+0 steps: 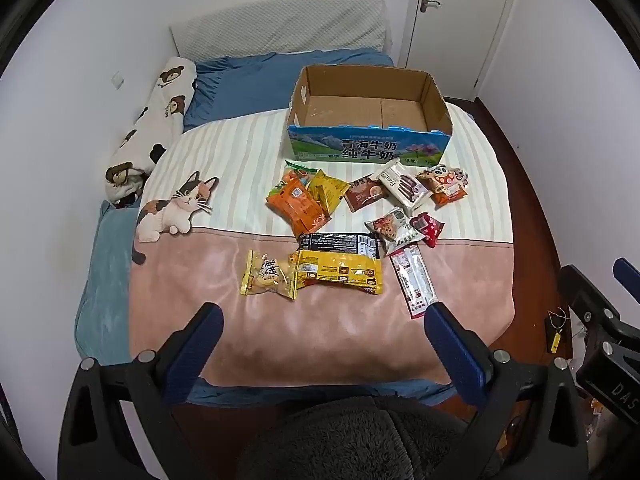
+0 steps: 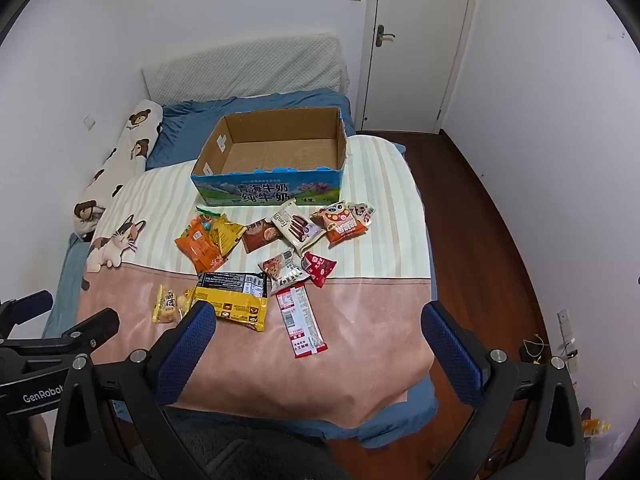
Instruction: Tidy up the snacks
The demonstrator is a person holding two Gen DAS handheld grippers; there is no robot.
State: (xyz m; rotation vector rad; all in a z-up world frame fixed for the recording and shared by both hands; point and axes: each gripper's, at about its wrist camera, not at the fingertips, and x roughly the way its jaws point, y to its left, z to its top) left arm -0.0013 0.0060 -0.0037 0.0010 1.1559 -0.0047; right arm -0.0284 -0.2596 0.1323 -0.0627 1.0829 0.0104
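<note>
An open, empty cardboard milk box point(image 1: 368, 80) point(image 2: 276, 120) with a blue printed front stands on the bed. Several snack packets lie in front of it: an orange packet point(image 1: 298, 206) point(image 2: 200, 246), a yellow bar point(image 1: 340, 272) point(image 2: 236, 308), a black bar point(image 1: 340, 242), a small yellow packet point(image 1: 266, 274) point(image 2: 166, 304), a red-white stick pack point(image 1: 414, 282) point(image 2: 300, 322), a white wafer pack point(image 1: 402, 186) point(image 2: 296, 228). My left gripper point(image 1: 324, 320) is open and empty above the bed's near edge. My right gripper point(image 2: 318, 320) is open and empty, hovering near the stick pack.
The bed has a striped and pink cat-print blanket point(image 1: 280, 332) point(image 2: 360, 340), a bear-print pillow point(image 1: 152, 128) at the left and a blue pillow point(image 1: 248, 84) behind. Dark wood floor point(image 2: 480, 220) and a white door point(image 2: 420, 40) lie to the right.
</note>
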